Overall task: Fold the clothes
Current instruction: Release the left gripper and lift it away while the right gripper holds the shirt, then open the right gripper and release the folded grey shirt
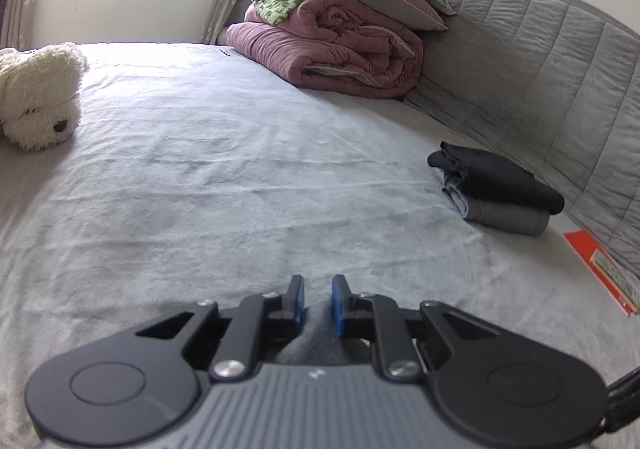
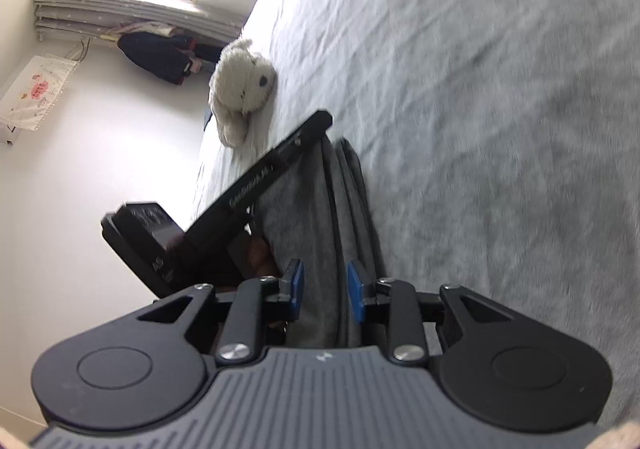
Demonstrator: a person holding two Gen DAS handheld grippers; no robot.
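Observation:
A grey garment [image 2: 312,209] is gathered into long folds over the pale bed sheet [image 2: 480,129]. In the right wrist view, one end of it hangs from the tip of my left gripper [image 2: 280,157], seen side-on as a black bar. In the left wrist view, my left gripper [image 1: 318,299] has its blue pads a narrow gap apart, with a bulge of the grey garment [image 1: 316,333] pinched between them. My right gripper [image 2: 325,289] stands with its pads wider apart. The garment runs through the gap and spreads behind both pads, which do not clearly press on it.
A folded stack of dark and grey clothes [image 1: 500,189] lies at the right by the quilted grey headboard [image 1: 560,69]. A red booklet [image 1: 604,269] lies near it. Rolled pink and green quilts [image 1: 340,37] sit at the back, and a white plush dog [image 1: 36,97] is at the left.

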